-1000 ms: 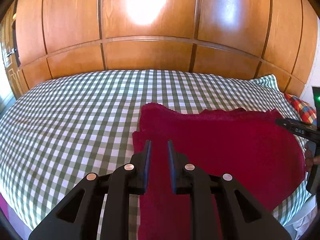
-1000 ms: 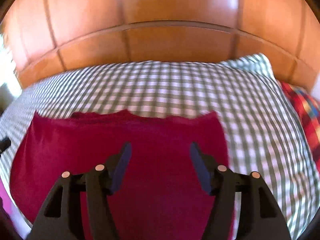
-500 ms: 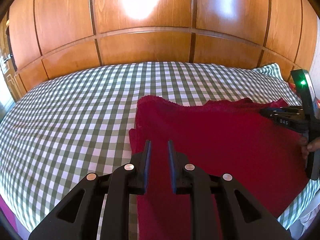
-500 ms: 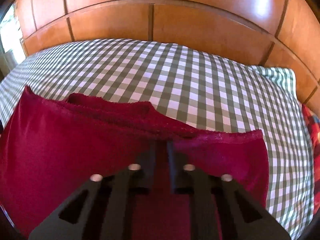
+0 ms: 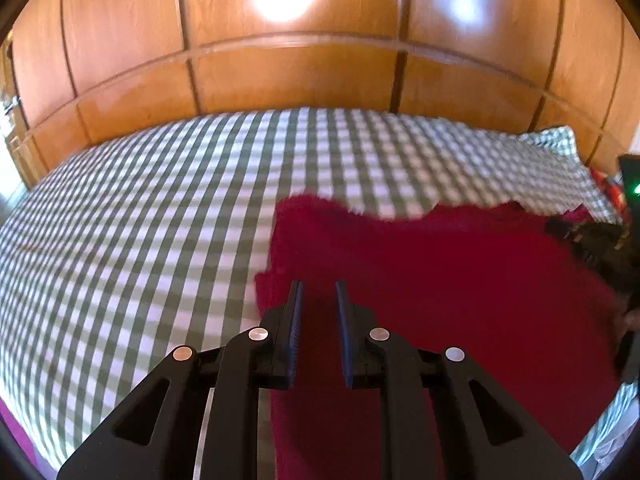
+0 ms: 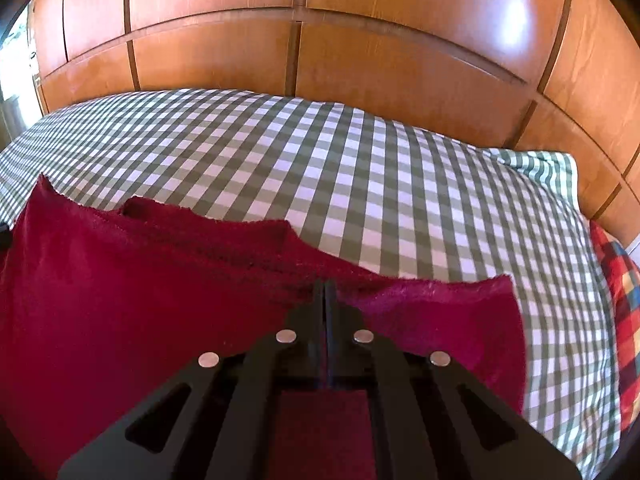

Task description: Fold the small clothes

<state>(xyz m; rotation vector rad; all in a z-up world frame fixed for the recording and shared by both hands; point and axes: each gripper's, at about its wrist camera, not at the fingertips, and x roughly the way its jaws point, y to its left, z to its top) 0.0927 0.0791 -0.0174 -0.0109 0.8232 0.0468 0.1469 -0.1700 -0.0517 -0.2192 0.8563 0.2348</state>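
Note:
A dark red cloth [image 5: 460,296] lies on the green-and-white checked bed. My left gripper [image 5: 318,292] is over its left edge, jaws a narrow gap apart and nothing between them. In the right wrist view the red cloth [image 6: 120,300] has its far edge lifted and rumpled. My right gripper [image 6: 325,286] is shut on that far edge near its right corner. The right gripper also shows in the left wrist view [image 5: 588,236] at the cloth's far right corner.
The checked bedspread [image 6: 360,168] stretches back to a wooden panelled wall [image 6: 320,32]. A checked pillow [image 6: 536,164] and a red plaid cushion [image 6: 620,280] lie at the right. The bed's near edge shows at lower left [image 5: 24,432].
My right gripper closed from wide open onto the cloth's far edge and has lifted it a little. My left gripper stayed narrowly open over the left edge.

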